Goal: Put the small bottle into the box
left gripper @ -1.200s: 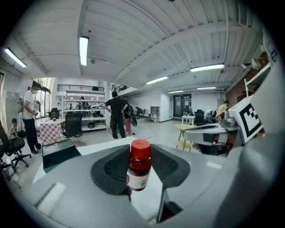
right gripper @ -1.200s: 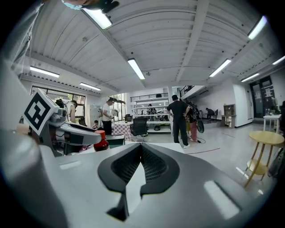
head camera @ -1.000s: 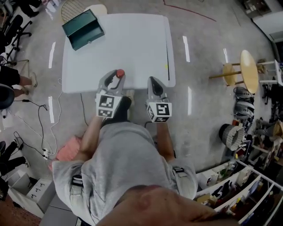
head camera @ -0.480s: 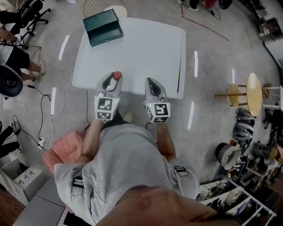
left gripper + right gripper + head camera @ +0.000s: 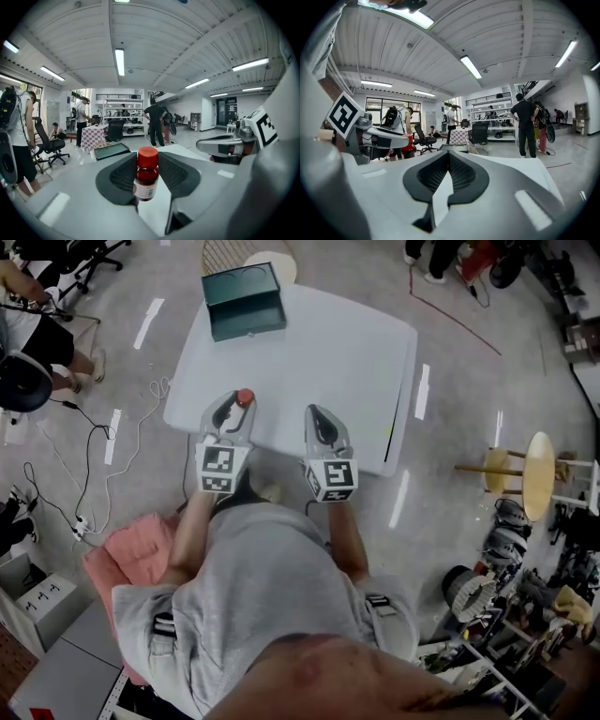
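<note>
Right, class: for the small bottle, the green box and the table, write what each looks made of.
Small bottle: glossy dark red body, glass or plastic, can't tell; matte red cap, likely plastic; paper-like white label. Green box: probably painted metal, given its thin walls and what looks like a small front latch. Table: smooth white top, laminate or plastic, slight sheen.

Counter [image 5: 328, 352]: white top with rounded corners, set askew on the grey floor [image 5: 469, 362]. On its far-left corner lies a dark green box [image 5: 244, 301], just inside the far edge; whether the lid is open or closed cannot be told. A small yellow mark [image 5: 387, 428] sits near the near-right corner. A dark strip [image 5: 399, 395] runs along the right edge.
</note>
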`<state>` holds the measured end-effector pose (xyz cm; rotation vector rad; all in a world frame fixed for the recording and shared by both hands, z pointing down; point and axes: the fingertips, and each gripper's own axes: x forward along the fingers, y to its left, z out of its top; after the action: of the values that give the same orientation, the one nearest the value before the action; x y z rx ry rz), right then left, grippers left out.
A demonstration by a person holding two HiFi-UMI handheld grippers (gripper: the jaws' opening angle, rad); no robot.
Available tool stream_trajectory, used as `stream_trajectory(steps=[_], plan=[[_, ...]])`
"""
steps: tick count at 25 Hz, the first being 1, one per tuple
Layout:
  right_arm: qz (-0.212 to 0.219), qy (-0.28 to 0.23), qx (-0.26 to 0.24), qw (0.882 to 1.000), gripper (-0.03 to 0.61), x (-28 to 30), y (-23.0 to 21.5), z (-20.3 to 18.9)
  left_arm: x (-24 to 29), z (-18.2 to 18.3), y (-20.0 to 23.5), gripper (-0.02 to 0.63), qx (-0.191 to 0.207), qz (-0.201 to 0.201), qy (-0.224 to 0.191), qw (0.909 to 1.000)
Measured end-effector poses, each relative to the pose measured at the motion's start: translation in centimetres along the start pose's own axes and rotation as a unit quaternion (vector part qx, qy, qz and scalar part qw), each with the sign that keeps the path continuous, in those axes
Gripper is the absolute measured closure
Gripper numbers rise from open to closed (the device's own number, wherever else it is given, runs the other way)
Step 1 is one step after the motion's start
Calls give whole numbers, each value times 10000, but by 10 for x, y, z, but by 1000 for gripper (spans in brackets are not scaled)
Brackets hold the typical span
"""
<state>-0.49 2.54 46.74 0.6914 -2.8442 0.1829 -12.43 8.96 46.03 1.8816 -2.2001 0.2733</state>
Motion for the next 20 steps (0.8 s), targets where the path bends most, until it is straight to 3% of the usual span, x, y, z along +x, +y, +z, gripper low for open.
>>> stream_trajectory(steps=[20], plan=[[129,191,45,9997,575,145,5,40,79,34,117,466,-7,76,128,9999]])
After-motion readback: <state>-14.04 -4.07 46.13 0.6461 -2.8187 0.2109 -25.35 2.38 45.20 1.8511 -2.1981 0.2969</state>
